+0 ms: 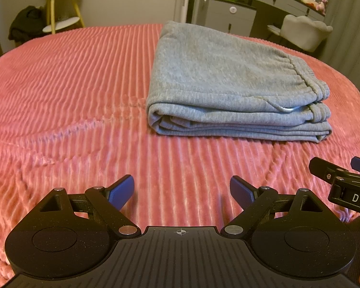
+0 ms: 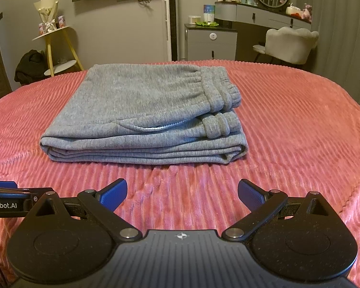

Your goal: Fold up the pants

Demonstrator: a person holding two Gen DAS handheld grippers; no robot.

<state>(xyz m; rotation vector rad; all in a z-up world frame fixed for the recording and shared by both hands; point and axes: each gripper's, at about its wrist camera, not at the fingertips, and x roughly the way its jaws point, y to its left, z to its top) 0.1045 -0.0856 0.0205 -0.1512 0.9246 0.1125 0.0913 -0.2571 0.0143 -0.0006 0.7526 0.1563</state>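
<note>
I see the grey sweatpants [image 2: 144, 117] folded in a stack on the pink ribbed blanket [image 2: 288, 132], dead ahead of my right gripper [image 2: 182, 192] and right of my left gripper [image 1: 182, 190]. Both gape wide, empty. Waistband lies right; the right gripper seems nearer.

We're looking at the grey pants [image 2: 141, 115], folded into a compact rectangular stack lying flat on the bed. The fabric is a soft ribbed knit, several layers deep, with the folded edges stacked along the near side. On the right end we see the gathered elastic waistband [image 2: 222, 96], doubled over on itself. Just below it a pocket opening shows a pale lining. In the left wrist view the stack [image 1: 228, 84] sits right of centre.
</note>
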